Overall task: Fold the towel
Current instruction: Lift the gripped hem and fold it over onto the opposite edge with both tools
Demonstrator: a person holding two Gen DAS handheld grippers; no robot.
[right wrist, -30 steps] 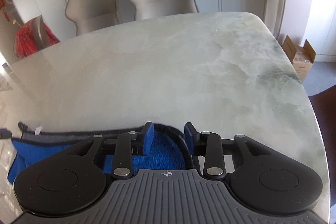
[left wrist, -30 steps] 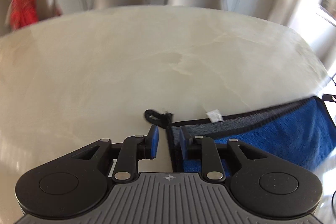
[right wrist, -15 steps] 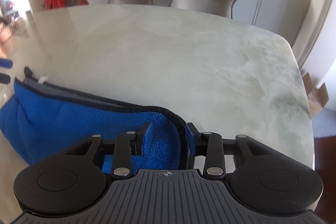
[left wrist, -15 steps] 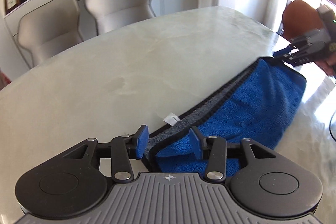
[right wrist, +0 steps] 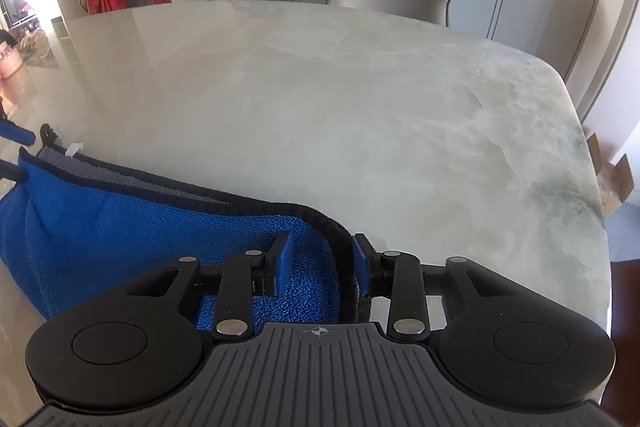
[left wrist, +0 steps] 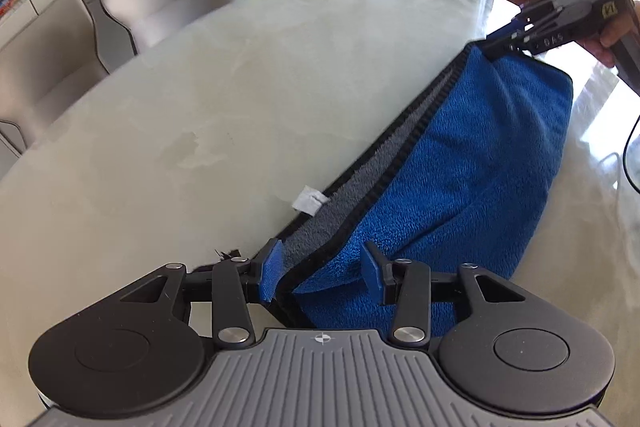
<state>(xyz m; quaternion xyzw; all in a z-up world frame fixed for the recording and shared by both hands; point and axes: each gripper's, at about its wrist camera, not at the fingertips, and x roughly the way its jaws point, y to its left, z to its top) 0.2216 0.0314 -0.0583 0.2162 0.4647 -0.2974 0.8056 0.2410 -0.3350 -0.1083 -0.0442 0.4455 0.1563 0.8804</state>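
Item: one towel (left wrist: 460, 179), blue pile outside, grey inside, bound in black piping, with a small white label (left wrist: 307, 201) at the hem and a black hanging loop (right wrist: 48, 131) at one corner.

Location: lying along the near edge of the pale marbled tabletop (left wrist: 260, 75), already doubled once, the two bound hems facing the middle of the tabletop and the rounded fold sagging toward the near edge. The grey inner face is showing as a narrow strip between the hems.

Step in hand, as judged: both ends of the doubled towel are being taken up for a further fold.

Left gripper (left wrist: 320, 273): fingers (left wrist: 270, 273) are closing, the towel's end corner lying between them. One blue pad is sitting against the piping; the other is standing clear of the blue pile, so no firm hold is showing yet.

Right gripper (right wrist: 322, 263): fingers (right wrist: 362, 267) are closing on the opposite corner. The outer pad is touching the black piping, while a stretch of blue pile is still showing before the inner pad. From the left wrist view its tips are meeting the towel's far corner; whether they are pinching cannot be told.

Next move, as judged: both pairs of fingers are needing to finish closing on both layers at once, then one end is needing to be carried over to the other, hems kept level.

Handling note: the cloth is looking soft and thick; a layer may be slipping free if only the piping is caught.
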